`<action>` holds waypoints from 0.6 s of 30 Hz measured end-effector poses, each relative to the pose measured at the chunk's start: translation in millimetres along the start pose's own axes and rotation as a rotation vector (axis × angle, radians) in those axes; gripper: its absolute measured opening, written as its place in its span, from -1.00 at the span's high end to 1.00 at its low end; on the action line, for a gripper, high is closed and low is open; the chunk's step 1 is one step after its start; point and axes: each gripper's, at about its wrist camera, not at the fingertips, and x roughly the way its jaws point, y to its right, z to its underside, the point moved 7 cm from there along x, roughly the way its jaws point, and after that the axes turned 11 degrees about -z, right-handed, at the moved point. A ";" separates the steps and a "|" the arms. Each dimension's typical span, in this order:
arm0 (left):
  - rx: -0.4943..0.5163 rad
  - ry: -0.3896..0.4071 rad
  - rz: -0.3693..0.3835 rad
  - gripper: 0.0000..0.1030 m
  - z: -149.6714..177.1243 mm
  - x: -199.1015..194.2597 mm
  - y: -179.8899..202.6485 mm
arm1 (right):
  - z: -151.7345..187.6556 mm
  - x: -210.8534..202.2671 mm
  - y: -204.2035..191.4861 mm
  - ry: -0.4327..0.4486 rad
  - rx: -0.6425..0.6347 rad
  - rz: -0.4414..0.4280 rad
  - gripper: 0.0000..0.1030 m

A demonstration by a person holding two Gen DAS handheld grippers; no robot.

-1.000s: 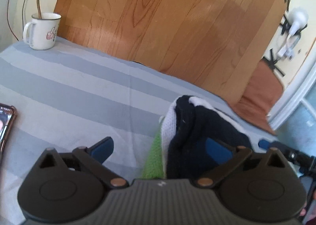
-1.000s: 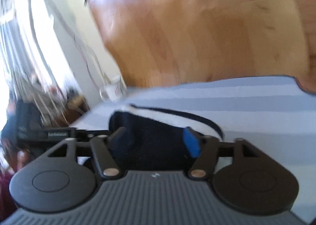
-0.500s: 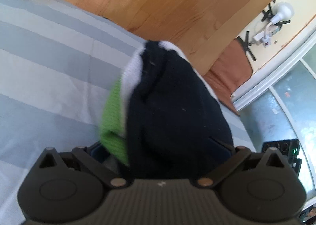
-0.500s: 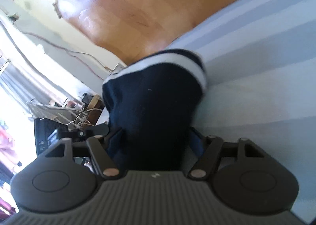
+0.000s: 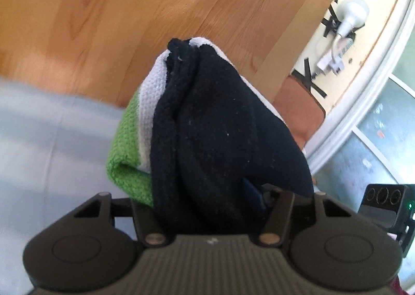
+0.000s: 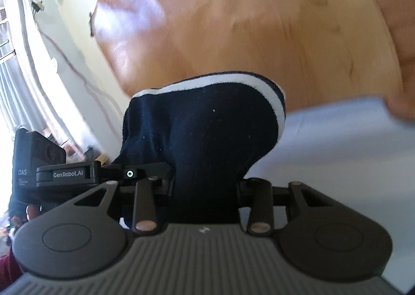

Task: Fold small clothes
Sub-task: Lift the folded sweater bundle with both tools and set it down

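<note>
A small dark navy garment [image 5: 220, 134] with a white band and a green part [image 5: 127, 155] fills the middle of the left wrist view. My left gripper [image 5: 207, 204] is shut on its near end and holds it lifted over the striped cloth. In the right wrist view the same navy garment [image 6: 205, 134], edged with a white stripe, bulges up between my fingers. My right gripper [image 6: 205, 196] is shut on it. The fingertips of both grippers are hidden by the fabric.
A pale blue-grey striped cloth [image 5: 46, 134] covers the table [image 6: 337, 144]. A wooden board [image 5: 155, 9] stands behind it. The left gripper's body [image 6: 77, 173] shows at the left of the right wrist view. A wall plug and cable [image 5: 347, 22] are at the far right.
Both grippers have closed on the garment and lifted it off the cloth. The views have tilted up, so the mug and the phone have left the left wrist view.
</note>
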 end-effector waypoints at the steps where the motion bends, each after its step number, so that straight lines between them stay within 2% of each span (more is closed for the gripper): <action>1: 0.003 0.003 -0.002 -0.09 -7.7 12.6 1.8 | -8.9 5.7 10.7 0.007 -0.004 0.010 0.19; 4: 0.020 0.001 -0.028 -0.10 -22.8 56.0 3.4 | -25.5 19.8 46.4 0.010 0.018 0.040 0.18; 6: 0.011 -0.027 -0.050 -0.10 -25.7 88.8 -2.0 | -29.6 33.5 74.8 -0.007 0.048 0.067 0.18; 9: -0.019 -0.101 -0.097 -0.13 -18.6 132.8 -16.5 | -19.7 55.2 112.9 -0.059 0.098 0.114 0.14; 10: -0.017 -0.111 -0.112 -0.22 -13.3 143.7 -20.6 | -13.5 60.7 124.3 -0.072 0.132 0.135 0.10; 11: -0.030 -0.095 -0.097 -0.23 -10.6 146.5 -22.3 | -15.7 60.4 127.5 -0.067 0.164 0.129 0.09; 14: -0.035 -0.092 -0.083 -0.27 -7.6 143.9 -23.1 | -14.9 60.0 123.5 -0.063 0.137 0.122 -0.01; 16: -0.030 -0.075 -0.112 -0.50 -4.1 139.9 -25.4 | -16.0 59.6 121.8 -0.058 0.136 0.118 -0.19; 18: 0.006 -0.033 -0.180 -0.64 -2.3 133.5 -22.3 | -15.9 55.4 113.6 -0.035 0.120 0.108 -0.51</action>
